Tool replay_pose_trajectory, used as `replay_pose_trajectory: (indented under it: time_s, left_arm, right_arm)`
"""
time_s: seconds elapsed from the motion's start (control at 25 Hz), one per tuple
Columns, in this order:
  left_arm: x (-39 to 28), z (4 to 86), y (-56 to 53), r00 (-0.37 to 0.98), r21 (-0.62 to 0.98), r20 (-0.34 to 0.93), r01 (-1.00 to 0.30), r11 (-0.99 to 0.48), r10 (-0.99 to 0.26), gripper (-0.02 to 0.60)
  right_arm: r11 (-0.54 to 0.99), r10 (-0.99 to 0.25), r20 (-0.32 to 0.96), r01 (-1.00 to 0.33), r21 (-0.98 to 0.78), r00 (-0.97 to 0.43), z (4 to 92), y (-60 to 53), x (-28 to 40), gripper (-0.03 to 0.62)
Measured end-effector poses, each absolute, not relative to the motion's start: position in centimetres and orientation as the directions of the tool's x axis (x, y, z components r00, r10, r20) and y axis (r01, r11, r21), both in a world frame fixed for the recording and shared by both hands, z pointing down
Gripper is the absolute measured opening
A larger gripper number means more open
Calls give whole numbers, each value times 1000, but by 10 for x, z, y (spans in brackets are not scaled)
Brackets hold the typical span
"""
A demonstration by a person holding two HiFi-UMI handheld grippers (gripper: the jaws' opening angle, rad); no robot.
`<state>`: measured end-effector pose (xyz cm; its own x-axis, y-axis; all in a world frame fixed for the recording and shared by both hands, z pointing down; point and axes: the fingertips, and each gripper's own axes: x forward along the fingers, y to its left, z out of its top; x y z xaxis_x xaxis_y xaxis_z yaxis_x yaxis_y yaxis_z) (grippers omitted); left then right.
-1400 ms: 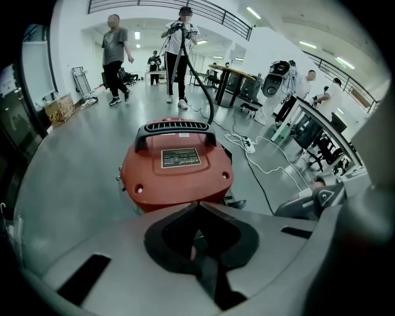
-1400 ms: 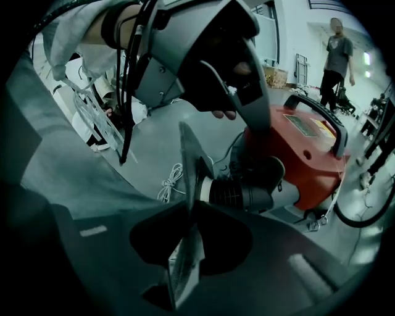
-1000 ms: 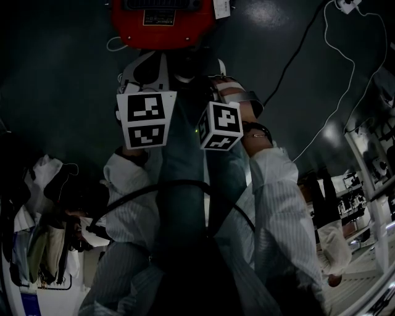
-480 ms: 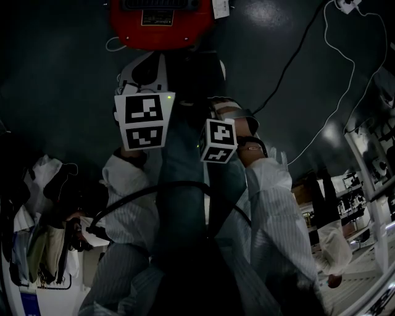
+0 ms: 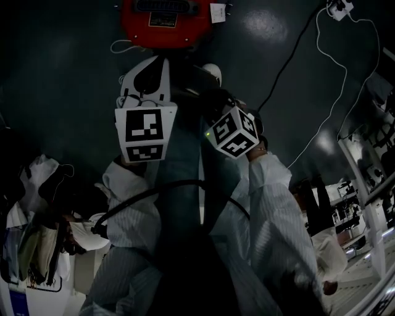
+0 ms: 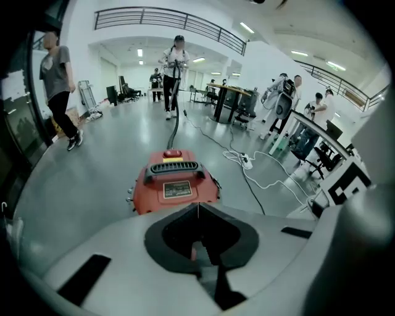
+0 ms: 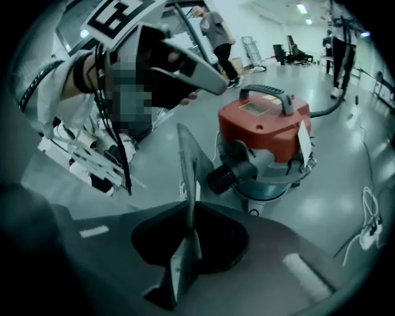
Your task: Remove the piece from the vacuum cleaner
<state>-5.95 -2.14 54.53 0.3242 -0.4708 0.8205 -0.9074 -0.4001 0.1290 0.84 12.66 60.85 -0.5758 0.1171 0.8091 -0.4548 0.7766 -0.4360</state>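
The red vacuum cleaner (image 5: 166, 21) stands on the dark floor ahead of both grippers. In the right gripper view its grey drum (image 7: 271, 176) shows a black ribbed inlet (image 7: 223, 177) with nothing plugged into it. A hose (image 6: 174, 117) leaves its far side. My left gripper (image 6: 197, 207) is shut, and I see nothing between its jaws. My right gripper (image 7: 186, 139) has just been closing; its jaws lie together with nothing visible between them. In the head view both marker cubes, left (image 5: 145, 133) and right (image 5: 233, 131), hang just short of the vacuum.
A white cable (image 5: 336, 80) runs over the floor at the right to a power strip (image 5: 336, 7). Several people stand across the hall (image 6: 57, 86). Desks and chairs (image 6: 308, 139) are at the right. My own sleeves (image 5: 278, 210) fill the lower head view.
The right gripper has rolled, so its marker cube shows other faces, and it has shifted right and up. The left gripper has lifted a little. The vacuum sits slightly higher in the picture.
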Motion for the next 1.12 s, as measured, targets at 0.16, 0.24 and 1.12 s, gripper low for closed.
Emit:
replay_pose_trajectory:
  time_s: [0.16, 0.24, 1.12]
  left_arm:
    - [-80, 474, -24, 295, 140, 771, -943, -303, -564, 6]
    - [-90, 434, -22, 291, 163, 745, -952, -260, -600, 6]
    - [-124, 78, 21, 142, 224, 380, -973, -58, -914, 6]
  right_arm:
    - [709, 63, 754, -503, -495, -653, 548, 108, 4, 26]
    - [703, 49, 733, -498, -508, -678, 511, 103, -2, 28]
    - [789, -377, 404, -518, -331, -833, 84, 30, -43, 29]
